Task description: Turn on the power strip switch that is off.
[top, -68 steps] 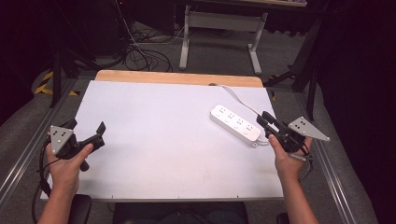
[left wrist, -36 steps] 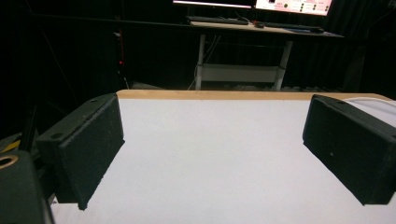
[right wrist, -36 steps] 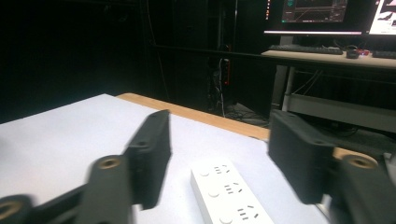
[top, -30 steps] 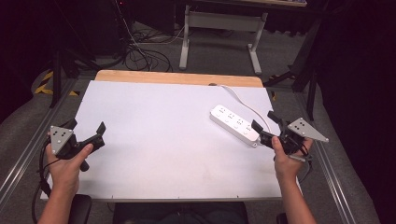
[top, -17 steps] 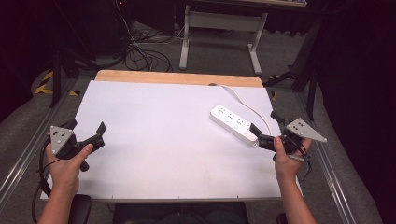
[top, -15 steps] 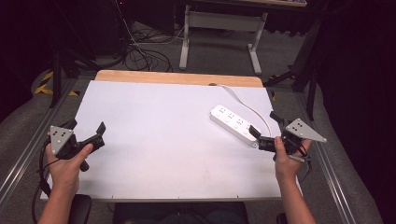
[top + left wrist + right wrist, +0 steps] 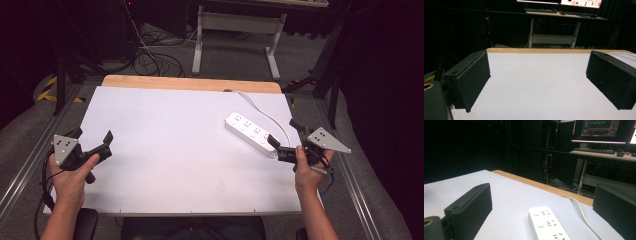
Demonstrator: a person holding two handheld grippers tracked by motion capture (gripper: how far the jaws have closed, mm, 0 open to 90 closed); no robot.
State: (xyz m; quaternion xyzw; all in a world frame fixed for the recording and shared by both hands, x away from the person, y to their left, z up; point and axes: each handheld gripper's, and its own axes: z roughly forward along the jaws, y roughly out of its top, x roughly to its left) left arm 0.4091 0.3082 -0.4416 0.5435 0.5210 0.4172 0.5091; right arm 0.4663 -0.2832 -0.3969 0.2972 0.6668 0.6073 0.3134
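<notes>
A white power strip [image 7: 250, 134] lies at an angle on the right side of the white table [image 7: 175, 165], and its white cable [image 7: 265, 112] runs toward the far edge. My right gripper [image 7: 284, 134] is open just off the strip's near right end, one jaw beside the strip's corner. In the right gripper view the strip [image 7: 546, 223] lies ahead between the spread jaws of the right gripper [image 7: 544, 212], with the cable [image 7: 584, 215] to its right. My left gripper [image 7: 92, 139] is open and holds nothing at the table's left edge; the left gripper [image 7: 537, 82] faces bare table.
A wooden strip [image 7: 190, 82] borders the table's far edge. Metal rails [image 7: 357, 185] run along both sides. Beyond stand a desk frame [image 7: 235, 22] and floor cables [image 7: 150, 57]. A desk with monitors [image 7: 604, 135] stands behind.
The right gripper's jaws have spread apart, and the hand has shifted a little toward the near edge beside the strip's end. The left hand has stayed put.
</notes>
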